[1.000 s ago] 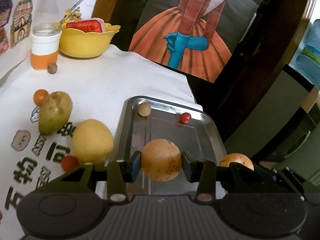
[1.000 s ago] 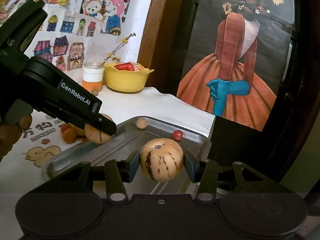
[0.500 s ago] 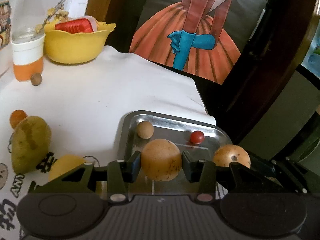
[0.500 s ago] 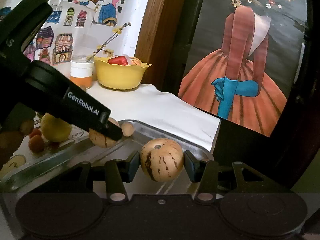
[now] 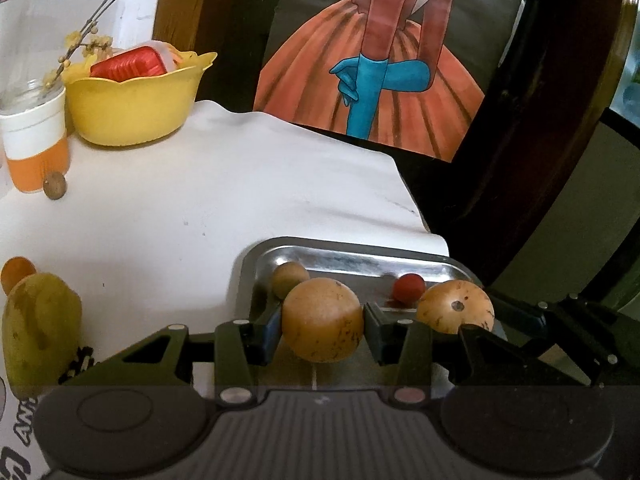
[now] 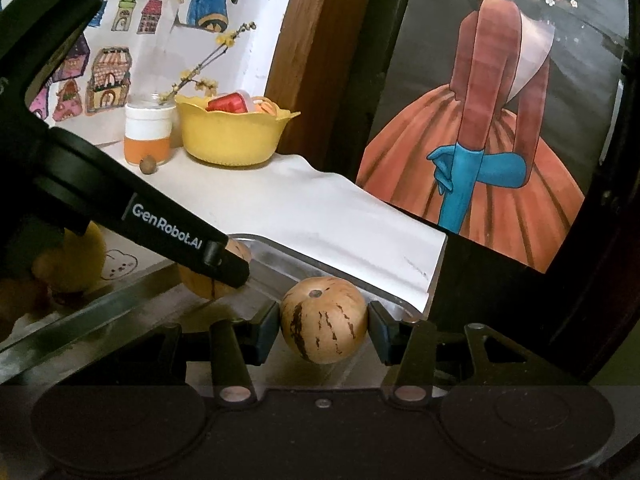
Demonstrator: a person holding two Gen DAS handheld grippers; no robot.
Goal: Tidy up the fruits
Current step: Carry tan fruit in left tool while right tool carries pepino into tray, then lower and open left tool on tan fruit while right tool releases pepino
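My left gripper [image 5: 323, 326] is shut on a round tan fruit [image 5: 322, 319] over the metal tray [image 5: 360, 258]. To its right hangs a second, striped tan fruit [image 5: 455, 306], with the right gripper's fingers around it. The right wrist view has my right gripper [image 6: 323, 322] shut on that striped fruit [image 6: 323, 320] above the tray's far end [image 6: 280, 250]. The left gripper [image 6: 224, 266] reaches in from the left with its fruit [image 6: 200, 286] partly hidden. A small beige ball [image 5: 289, 278] and a small red fruit [image 5: 408, 287] lie in the tray.
On the white cloth left of the tray lie a green pear-shaped fruit [image 5: 40, 330] and a small orange fruit [image 5: 18, 272]. At the back stand a yellow bowl [image 5: 136, 104], an orange-and-white jar [image 5: 34, 136] and a brown nut [image 5: 54, 186]. The table edge [image 5: 416, 208] drops off at right.
Both grippers, each still holding its fruit, have moved forward over the tray toward its far end. The yellow fruit has dropped out of the left wrist view.
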